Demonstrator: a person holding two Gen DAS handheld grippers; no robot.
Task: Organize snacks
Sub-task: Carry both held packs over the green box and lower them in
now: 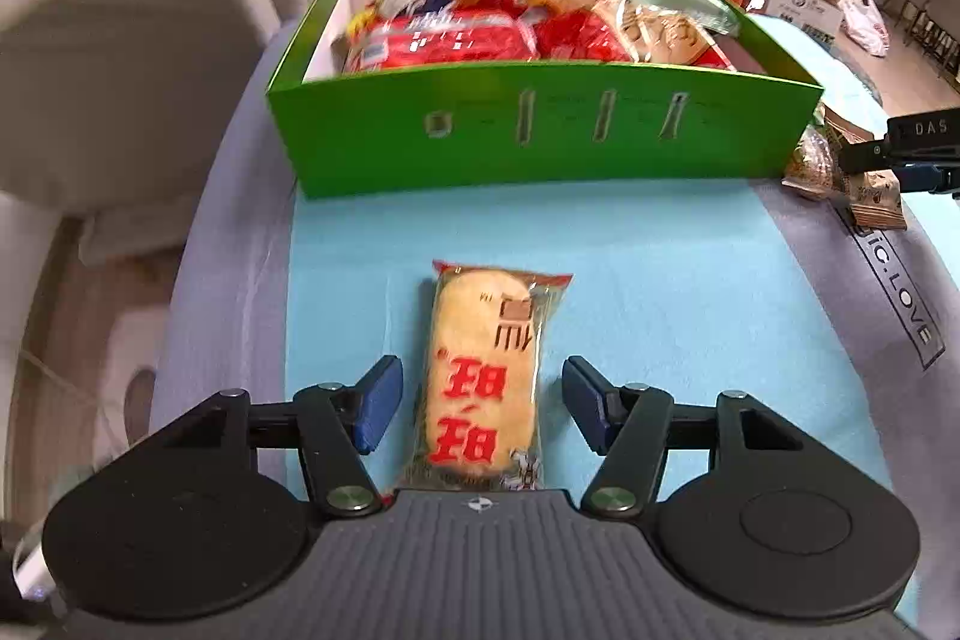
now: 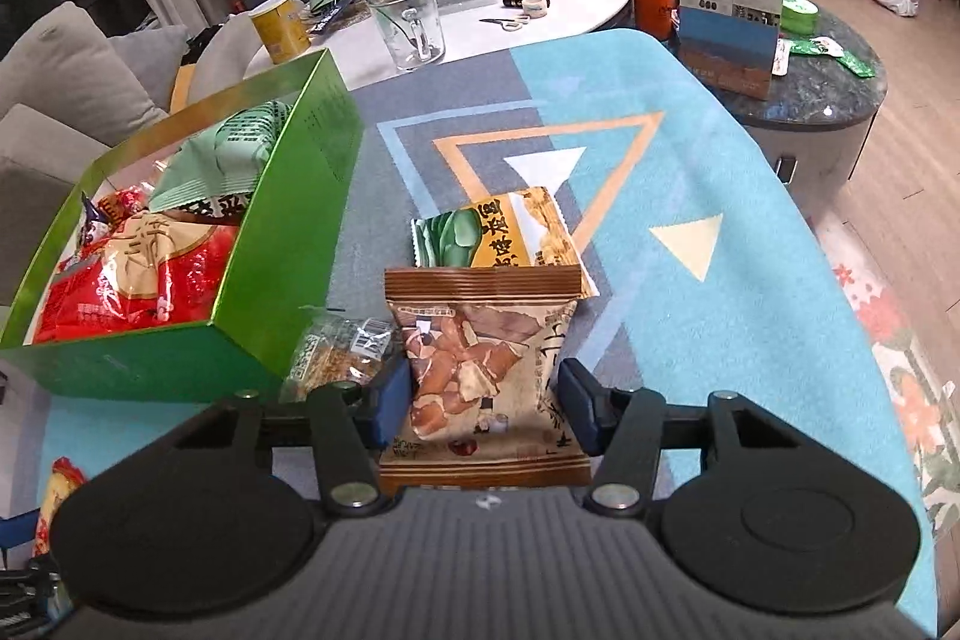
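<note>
Left tool (image 1: 477,403) spread wide, pads either side of the rice cracker pack (image 1: 486,379), neither pad touching, the pack lying flat on the blue mat (image 1: 690,280) with its far end at twelve o'clock. Up there stands the green box (image 1: 540,130), stuffed with red and pale wrappers. Over to the right tool (image 2: 485,403): pads flank the brown nut packet (image 2: 480,370), left pad touching it, right pad close, whether it pinches I cannot tell. At eleven o'clock a clear crinkly packet (image 2: 339,349) sits against the box corner; at twelve a green-and-yellow bean packet (image 2: 504,235) lies just beyond.
</note>
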